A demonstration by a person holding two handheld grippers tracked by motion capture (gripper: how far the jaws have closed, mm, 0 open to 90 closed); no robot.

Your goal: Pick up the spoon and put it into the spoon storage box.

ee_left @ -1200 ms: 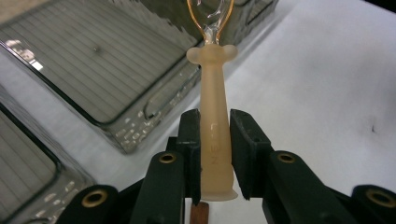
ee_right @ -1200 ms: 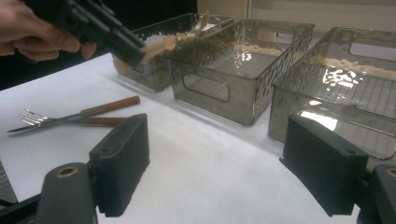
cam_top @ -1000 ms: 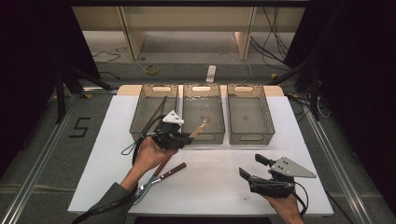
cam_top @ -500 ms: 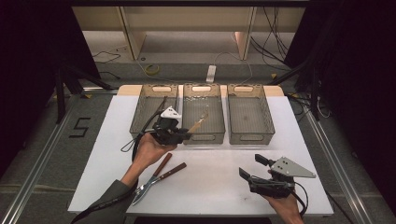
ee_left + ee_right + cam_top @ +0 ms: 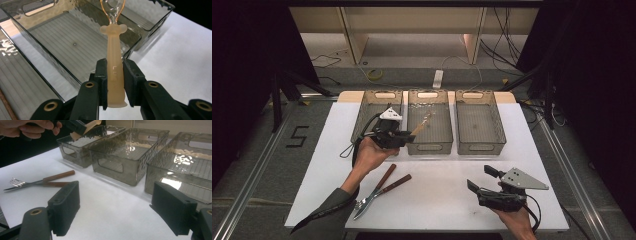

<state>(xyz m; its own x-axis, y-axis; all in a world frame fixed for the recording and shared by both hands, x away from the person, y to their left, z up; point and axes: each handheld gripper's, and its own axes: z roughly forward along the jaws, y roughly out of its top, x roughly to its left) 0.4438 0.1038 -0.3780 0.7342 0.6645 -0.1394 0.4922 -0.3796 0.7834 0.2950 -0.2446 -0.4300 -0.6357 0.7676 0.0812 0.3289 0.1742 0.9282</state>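
Your left tongs (image 5: 113, 82) clamped the pale translucent plastic utensil handle (image 5: 114, 62) by its base, over the middle smoked-clear bin (image 5: 75, 47). Your right tongs (image 5: 115, 207) rested wide and empty above the white tabletop (image 5: 442, 185). Risk: the grip sat low, so the long utensil could have pivoted and caught the bin's rim.

three bins (image 5: 429, 95) side by side at table (image 5: 327, 150) rear, fork and knife (image 5: 379, 190) before left bin, left gripper (image 5: 404, 138) holding tool (image 5: 424, 122) over middle bin
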